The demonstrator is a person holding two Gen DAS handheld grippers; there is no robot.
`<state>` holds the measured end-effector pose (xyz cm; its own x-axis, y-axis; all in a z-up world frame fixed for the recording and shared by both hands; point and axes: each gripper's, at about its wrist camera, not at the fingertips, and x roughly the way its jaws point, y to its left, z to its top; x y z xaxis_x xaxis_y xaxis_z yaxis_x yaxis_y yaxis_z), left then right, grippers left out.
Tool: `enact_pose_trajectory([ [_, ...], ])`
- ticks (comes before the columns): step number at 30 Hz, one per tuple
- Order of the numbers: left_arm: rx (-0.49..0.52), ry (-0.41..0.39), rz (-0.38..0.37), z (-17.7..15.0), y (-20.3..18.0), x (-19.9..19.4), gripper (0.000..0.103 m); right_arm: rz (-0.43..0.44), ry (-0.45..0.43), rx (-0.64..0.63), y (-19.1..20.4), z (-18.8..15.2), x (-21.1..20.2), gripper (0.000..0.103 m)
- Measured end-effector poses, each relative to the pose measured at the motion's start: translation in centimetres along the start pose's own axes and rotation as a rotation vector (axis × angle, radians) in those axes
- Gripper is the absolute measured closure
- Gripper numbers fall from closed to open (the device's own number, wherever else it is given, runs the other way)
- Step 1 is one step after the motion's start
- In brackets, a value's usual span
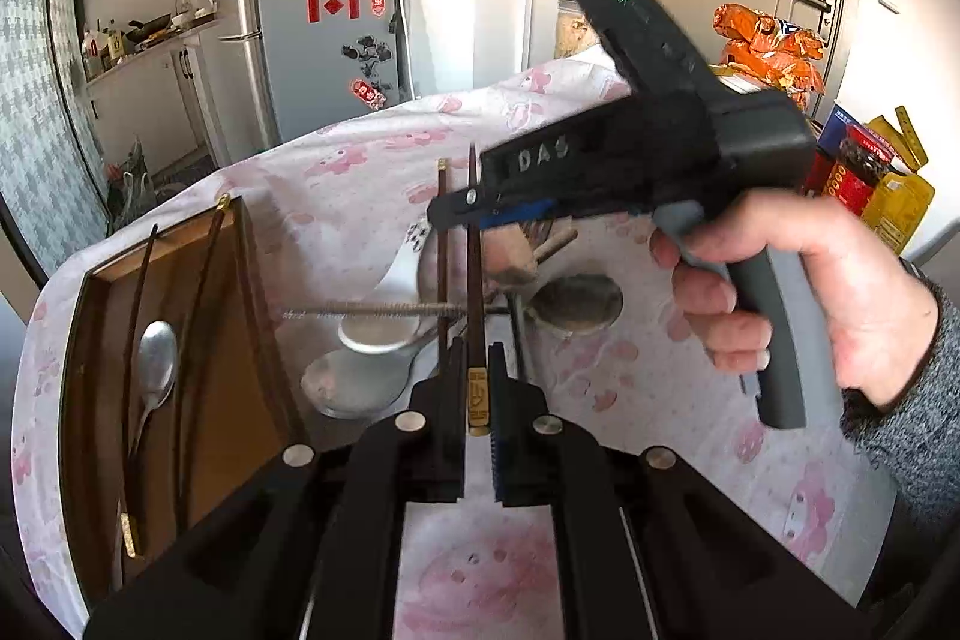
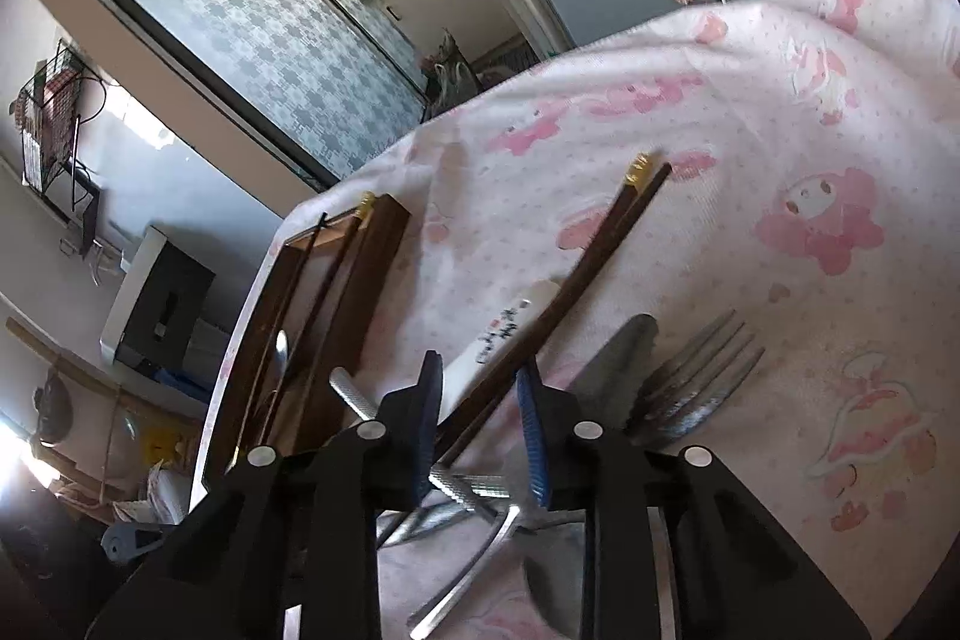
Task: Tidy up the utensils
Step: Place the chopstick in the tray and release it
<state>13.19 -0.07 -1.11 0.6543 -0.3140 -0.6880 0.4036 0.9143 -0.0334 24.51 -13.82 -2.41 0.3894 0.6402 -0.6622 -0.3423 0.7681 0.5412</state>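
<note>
Two chopsticks | left hand-held gripper (image 1: 478, 388) clamps one chopstick (image 1: 475, 280), long axis pointing away; wooden tray (image 1: 240, 340) lies left | right hand-held gripper (image 2: 480, 424) narrowed, straddling another chopstick (image 2: 576, 280), contact unclear.

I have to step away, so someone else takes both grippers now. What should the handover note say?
Left gripper: shut on the gold-capped end of one dark chopstick.
Right gripper: jaws either side of a chopstick pair on the pink tablecloth; contact unclear.
Done: the wooden tray at the cloth's left edge holds two chopsticks and a metal spoon.
Left on the cloth: white ceramic spoon, metal spoons, fork, thin brush.
</note>
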Motion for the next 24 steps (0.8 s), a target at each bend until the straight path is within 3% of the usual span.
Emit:
enact_pose_trajectory([
  [7,-0.05,-0.031,0.033,-2.1,3.4,-3.2,0.096,0.012,0.005,-0.091,6.4,0.2,1.6,0.083],
  [12,-0.097,-0.038,0.091,-4.3,7.1,-5.7,0.096,0.053,0.039,-0.158,11.5,-0.1,5.0,0.084],
  [20,-0.166,-0.001,0.168,-7.3,12.3,-6.9,0.096,0.07,0.108,-0.189,15.9,-0.8,11.1,0.084],
  [24,-0.198,0.022,0.165,-8.0,13.7,-6.7,0.094,0.036,0.136,-0.218,16.7,-1.1,12.5,0.082],
])
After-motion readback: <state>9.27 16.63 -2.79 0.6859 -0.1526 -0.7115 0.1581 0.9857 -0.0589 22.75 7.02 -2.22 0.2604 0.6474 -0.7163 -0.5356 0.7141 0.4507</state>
